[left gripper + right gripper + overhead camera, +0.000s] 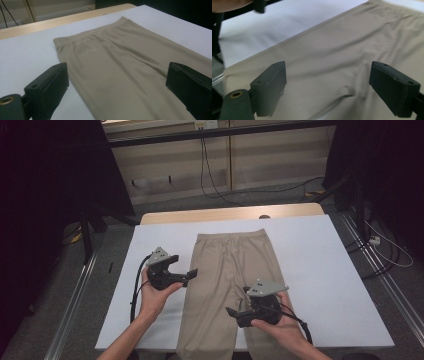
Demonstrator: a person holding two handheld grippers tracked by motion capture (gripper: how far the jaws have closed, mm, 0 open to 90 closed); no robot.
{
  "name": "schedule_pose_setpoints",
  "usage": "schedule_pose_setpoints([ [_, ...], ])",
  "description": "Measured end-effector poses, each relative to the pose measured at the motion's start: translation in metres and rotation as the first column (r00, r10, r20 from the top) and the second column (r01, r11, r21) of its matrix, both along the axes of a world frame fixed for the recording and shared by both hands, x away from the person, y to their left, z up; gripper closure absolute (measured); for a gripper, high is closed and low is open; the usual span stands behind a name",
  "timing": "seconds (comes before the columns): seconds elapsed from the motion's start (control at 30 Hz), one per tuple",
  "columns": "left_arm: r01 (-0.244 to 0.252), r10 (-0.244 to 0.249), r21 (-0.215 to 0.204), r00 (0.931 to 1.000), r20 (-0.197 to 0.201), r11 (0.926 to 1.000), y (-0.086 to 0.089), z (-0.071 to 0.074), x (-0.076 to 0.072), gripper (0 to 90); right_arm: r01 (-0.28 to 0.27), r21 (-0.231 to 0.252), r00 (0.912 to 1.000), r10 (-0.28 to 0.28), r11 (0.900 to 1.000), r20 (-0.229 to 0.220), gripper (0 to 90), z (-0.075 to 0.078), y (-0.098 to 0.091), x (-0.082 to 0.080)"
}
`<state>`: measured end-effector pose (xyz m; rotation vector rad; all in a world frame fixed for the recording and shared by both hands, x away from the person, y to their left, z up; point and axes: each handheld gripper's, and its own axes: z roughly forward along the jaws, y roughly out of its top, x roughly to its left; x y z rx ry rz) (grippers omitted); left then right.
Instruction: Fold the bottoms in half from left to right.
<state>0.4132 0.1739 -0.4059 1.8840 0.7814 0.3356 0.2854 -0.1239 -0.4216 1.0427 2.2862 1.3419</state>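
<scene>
A pair of beige trousers lies flat on the white table cover, waistband at the far end and legs running to the near edge. My left gripper hovers at the trousers' left edge, jaws pointing right and open. In the left gripper view the open left gripper frames the trousers with nothing pinched. My right gripper hangs over the right leg, jaws pointing left. In the right gripper view the right gripper stands wide open above the trousers, where a small wrinkle shows.
A wooden table edge runs along the far side. Cables trail on the floor beyond it, and metal floor rails flank the table. The other hand and its gripper show at the right gripper view's top left.
</scene>
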Motion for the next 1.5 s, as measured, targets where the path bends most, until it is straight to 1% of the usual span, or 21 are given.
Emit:
schedule_pose_setpoints([
  [0.07,-0.004,0.003,-0.019,0.9998,-0.018,0.9998,-0.001,-0.002,0.008,5.4,-0.034,-0.027,0.9988,0.033,0.9991,-0.036,14.7,0.002,0.008,0.003],
  [0.1,-0.004,0.003,-0.005,0.9997,-0.022,1.0000,-0.002,-0.002,0.016,5.4,-0.062,-0.033,0.9964,0.060,0.9975,-0.060,15.0,0.004,0.016,0.006],
  [0.2,-0.006,0.006,0.002,1.0000,-0.003,1.0000,-0.004,-0.002,0.023,5.5,-0.076,-0.058,0.9954,0.072,0.9954,-0.062,15.0,0.004,0.024,0.007],
  [0.23,-0.003,0.003,0.014,1.0000,-0.006,0.9999,-0.007,-0.001,0.032,6.4,-0.087,-0.072,0.9944,0.082,0.9936,-0.066,15.1,0.005,0.032,0.009],
  [0.27,-0.003,0.003,0.014,1.0000,-0.006,0.9999,-0.007,-0.001,0.032,5.6,-0.087,-0.072,0.9944,0.082,0.9936,-0.066,15.1,0.005,0.032,0.009],
  [0.4,-0.009,0.009,-0.008,1.0000,0.000,0.9999,-0.015,0.003,0.051,6.3,-0.104,-0.067,0.9926,0.100,0.9922,-0.070,15.6,0.006,0.047,0.012],
  [0.43,-0.012,0.012,-0.010,0.9999,-0.005,0.9999,-0.019,0.005,0.060,6.4,-0.125,-0.068,0.9896,0.119,0.9898,-0.080,17.6,0.006,0.054,0.015],
  [0.47,-0.012,0.012,-0.010,0.9999,-0.005,0.9999,-0.019,0.005,0.060,6.4,-0.125,-0.068,0.9896,0.119,0.9898,-0.080,17.6,0.006,0.054,0.015],
  [0.57,-0.018,0.017,0.015,0.9995,0.027,0.9997,-0.026,0.007,0.072,6.9,-0.140,-0.064,0.9859,0.133,0.9882,-0.102,17.1,0.007,0.064,0.018],
  [0.67,-0.028,0.029,-0.019,0.9993,0.022,0.9994,-0.028,0.005,0.083,7.3,-0.147,-0.078,0.9857,0.139,0.9861,-0.095,13.2,0.010,0.074,0.020],
  [0.7,-0.048,0.049,-0.006,0.9982,0.035,0.9988,-0.028,0.002,0.087,7.5,-0.159,-0.073,0.9829,0.151,0.9846,-0.106,10.9,0.011,0.080,0.022],
  [0.8,-0.085,0.085,0.000,0.9958,0.033,0.9964,-0.025,-0.002,0.090,6.9,-0.154,-0.075,0.9831,0.145,0.9852,-0.111,11.3,0.011,0.086,0.022],
  [0.83,-0.074,0.074,0.024,0.9969,0.029,0.9969,-0.024,-0.006,0.092,5.7,-0.147,-0.073,0.9840,0.139,0.9864,-0.111,14.7,0.008,0.091,0.023],
  [0.93,-0.071,0.071,0.012,0.9974,0.016,0.9974,-0.020,-0.007,0.093,6.5,-0.158,-0.091,0.9836,0.149,0.9832,-0.102,20.6,0.004,0.096,0.023],
  [0.97,-0.068,0.068,-0.003,0.9977,-0.005,0.9977,-0.016,-0.009,0.095,6.2,-0.169,-0.088,0.9818,0.159,0.9817,-0.103,27.1,0.000,0.102,0.021],
  [1.0,-0.068,0.068,-0.003,0.9977,-0.005,0.9977,-0.016,-0.009,0.095,6.2,-0.169,-0.088,0.9818,0.159,0.9817,-0.103,27.1,0.000,0.102,0.021],
  [1.1,-0.087,0.088,0.022,0.9961,-0.013,0.9959,-0.013,-0.012,0.096,5.3,-0.188,-0.087,0.9780,0.179,0.9782,-0.108,33.5,-0.005,0.113,0.018],
  [1.17,-0.082,0.083,0.021,0.9964,-0.021,0.9964,-0.013,-0.012,0.096,6.4,-0.210,-0.112,0.9727,0.195,0.9714,-0.125,41.2,-0.012,0.124,0.015],
  [1.3,-0.084,0.083,-0.003,0.9959,-0.036,0.9965,-0.013,-0.014,0.097,6.5,-0.225,-0.126,0.9673,0.206,0.9661,-0.147,45.0,-0.019,0.133,0.013],
  [1.37,-0.084,0.085,0.016,0.9955,-0.042,0.9963,-0.013,-0.016,0.098,6.5,-0.232,-0.129,0.9638,0.210,0.9642,-0.164,47.1,-0.021,0.137,0.012],
  [1.5,-0.090,0.089,-0.002,0.9941,-0.061,0.9960,-0.012,-0.018,0.099,6.5,-0.234,-0.143,0.9638,0.210,0.9616,-0.163,54.5,-0.026,0.144,0.008],
])
